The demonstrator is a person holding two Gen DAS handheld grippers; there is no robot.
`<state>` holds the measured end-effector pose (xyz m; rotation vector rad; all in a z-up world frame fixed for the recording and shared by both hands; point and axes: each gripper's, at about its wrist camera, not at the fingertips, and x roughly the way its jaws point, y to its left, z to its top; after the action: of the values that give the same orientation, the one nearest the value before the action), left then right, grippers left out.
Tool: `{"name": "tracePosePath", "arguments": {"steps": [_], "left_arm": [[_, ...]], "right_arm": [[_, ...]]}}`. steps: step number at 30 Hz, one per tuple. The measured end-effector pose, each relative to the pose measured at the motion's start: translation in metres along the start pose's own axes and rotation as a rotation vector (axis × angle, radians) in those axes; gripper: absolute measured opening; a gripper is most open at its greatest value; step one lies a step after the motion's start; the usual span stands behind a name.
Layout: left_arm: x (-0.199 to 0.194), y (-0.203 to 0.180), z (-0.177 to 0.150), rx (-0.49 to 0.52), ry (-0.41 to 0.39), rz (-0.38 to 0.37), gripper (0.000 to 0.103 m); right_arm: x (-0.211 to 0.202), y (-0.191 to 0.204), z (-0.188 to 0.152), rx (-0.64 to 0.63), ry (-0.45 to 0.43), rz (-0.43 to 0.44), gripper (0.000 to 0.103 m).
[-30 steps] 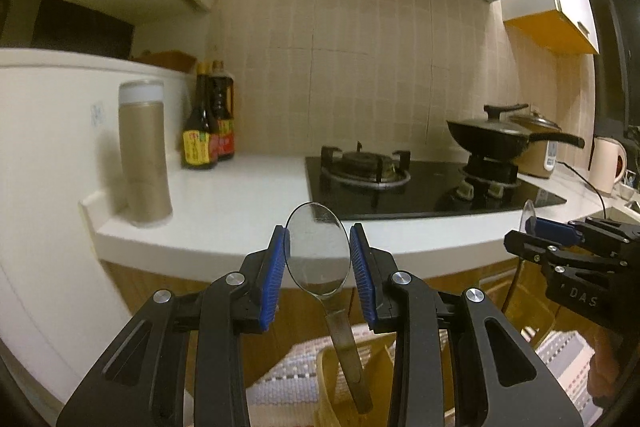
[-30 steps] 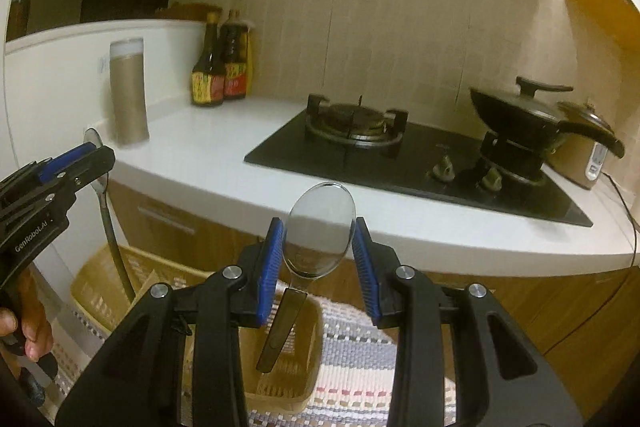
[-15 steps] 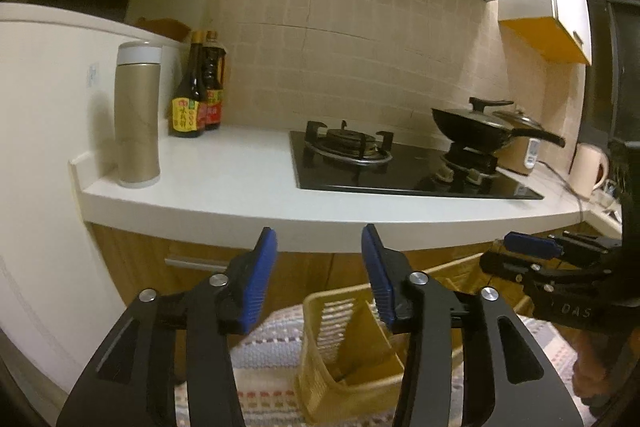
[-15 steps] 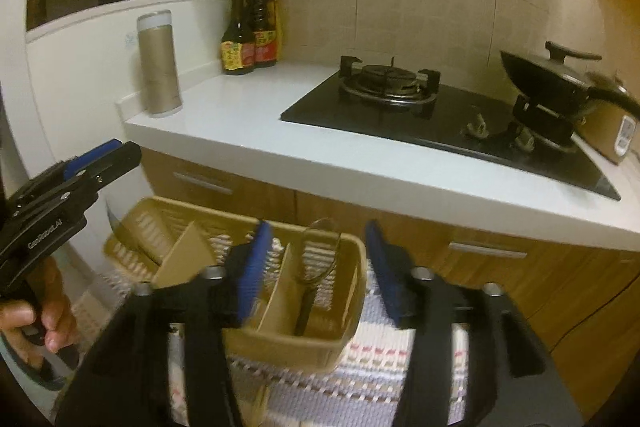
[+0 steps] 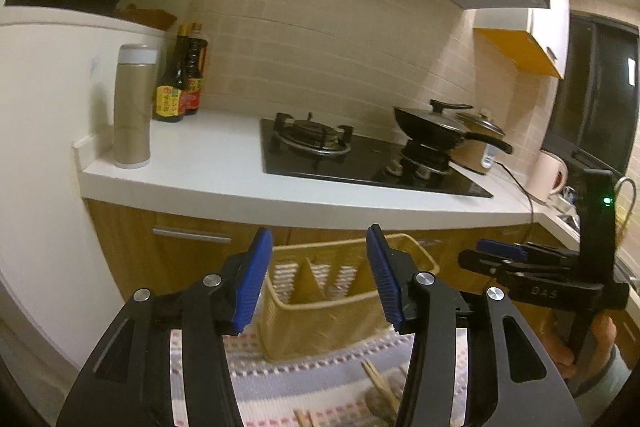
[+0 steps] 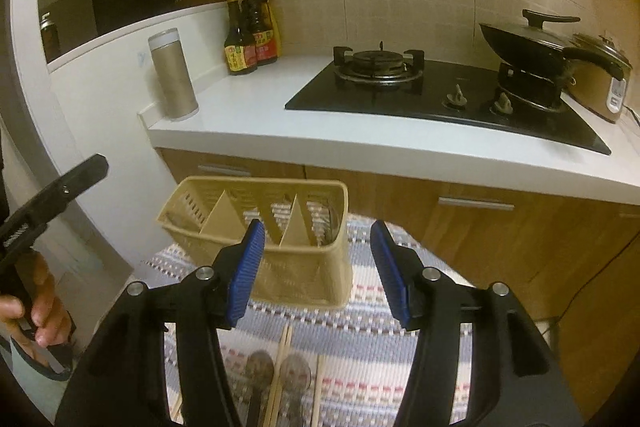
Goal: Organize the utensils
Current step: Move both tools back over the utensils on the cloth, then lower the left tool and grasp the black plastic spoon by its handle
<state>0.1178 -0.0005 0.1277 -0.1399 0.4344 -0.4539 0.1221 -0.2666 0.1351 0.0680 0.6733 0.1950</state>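
- Left wrist view: the left gripper [image 5: 318, 275] has just been opening, and its blue fingers [image 5: 252, 285] now stand apart with nothing between them; the spoon it pinched a second ago is gone from its grasp.
- Right wrist view: the right gripper [image 6: 316, 269] has likewise just been opening and is empty. Its spoon was already down in the caddy half a second ago.
- The tan plastic utensil caddy [image 6: 224, 187] stands on the striped mat [image 6: 360, 331] in front of the kitchen cabinets, just beyond both grippers. Dark handles show in its right-hand compartment; which spoon is which I cannot tell.
- Both grippers have pulled back from the caddy.
- Two more spoons [image 6: 278, 373] and several wooden chopsticks [image 6: 285, 347] lie on the mat below the right gripper, so sorting looks unfinished; picking these up is likely next.
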Motion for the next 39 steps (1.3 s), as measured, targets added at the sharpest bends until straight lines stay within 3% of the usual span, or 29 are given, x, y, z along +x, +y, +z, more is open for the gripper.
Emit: {"name": "tracePosePath", "arguments": {"steps": [6,10,19,26,31,39], "left_arm": [[-0.023,-0.02,-0.011,0.05,0.041,0.009,0.049],[-0.028,-0.027,-0.03,0.059,0.122,0.007,0.049],[-0.015,-0.022,-0.113,-0.01,0.473,-0.098,0.047],[-0.001,-0.031,-0.166,0.022,0.615,-0.095,0.036],[0.01,-0.046,-0.188,0.095,0.671,-0.04,0.036],[0.018,-0.045,-0.198,0.137,0.676,0.024,0.035]], "right_arm": [[-0.018,0.012,-0.018,-0.02,0.04,0.011,0.052],[-0.021,0.017,-0.033,-0.018,0.101,0.019,0.052],[0.001,0.021,-0.08,-0.007,0.277,0.03,0.052],[0.01,0.013,-0.099,0.028,0.334,0.043,0.052],[0.011,0.012,-0.108,0.032,0.351,0.042,0.052],[0.014,0.007,-0.116,0.04,0.366,0.041,0.052]]}}
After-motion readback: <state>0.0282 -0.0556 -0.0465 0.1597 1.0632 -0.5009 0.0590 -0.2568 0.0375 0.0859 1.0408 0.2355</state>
